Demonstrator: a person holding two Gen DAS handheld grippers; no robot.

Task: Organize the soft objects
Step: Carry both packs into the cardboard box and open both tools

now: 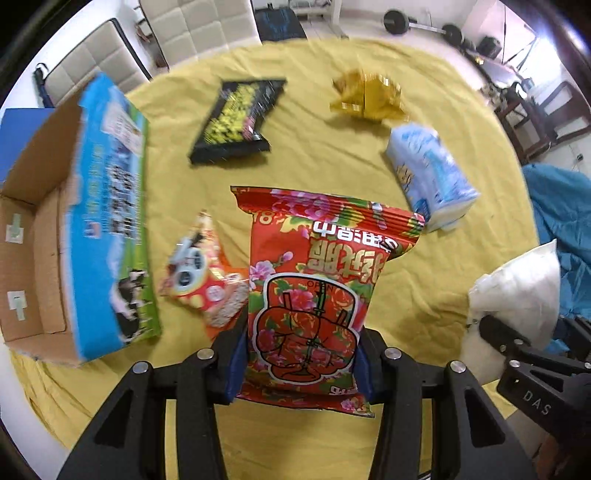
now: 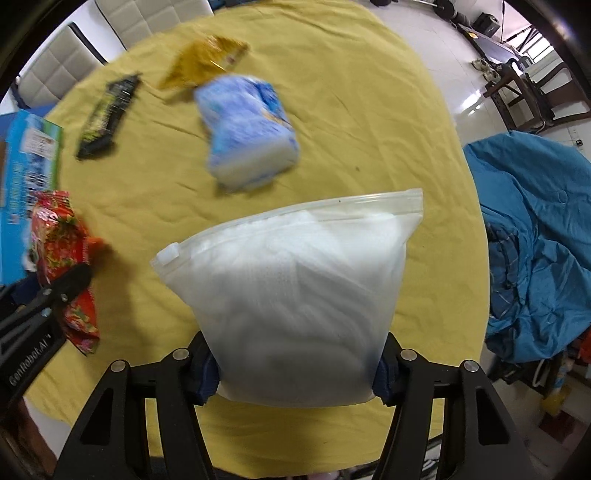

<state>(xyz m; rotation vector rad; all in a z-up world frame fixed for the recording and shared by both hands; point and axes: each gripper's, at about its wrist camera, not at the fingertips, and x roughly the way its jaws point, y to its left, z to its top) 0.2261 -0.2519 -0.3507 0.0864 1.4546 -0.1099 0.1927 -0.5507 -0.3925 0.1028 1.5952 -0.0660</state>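
Note:
My left gripper (image 1: pixel 301 363) is shut on a red floral packet (image 1: pixel 314 280), held above the yellow tablecloth (image 1: pixel 314 162). My right gripper (image 2: pixel 295 369) is shut on a clear zip bag of white soft material (image 2: pixel 295 288); it also shows in the left wrist view (image 1: pixel 517 288). The red packet shows at the left of the right wrist view (image 2: pixel 62 251). On the cloth lie a blue tissue pack (image 1: pixel 428 173) (image 2: pixel 247 133), a black and yellow packet (image 1: pixel 236 118) (image 2: pixel 107 110), a gold packet (image 1: pixel 365 96) (image 2: pixel 203 61) and an orange panda packet (image 1: pixel 203 273).
An open cardboard box with blue cow print (image 1: pixel 66 236) (image 2: pixel 26 177) stands at the table's left edge. White chairs (image 1: pixel 195 26) stand behind the table. A blue cloth heap (image 2: pixel 535 240) lies to the right. A barbell (image 1: pixel 421 26) lies on the far floor.

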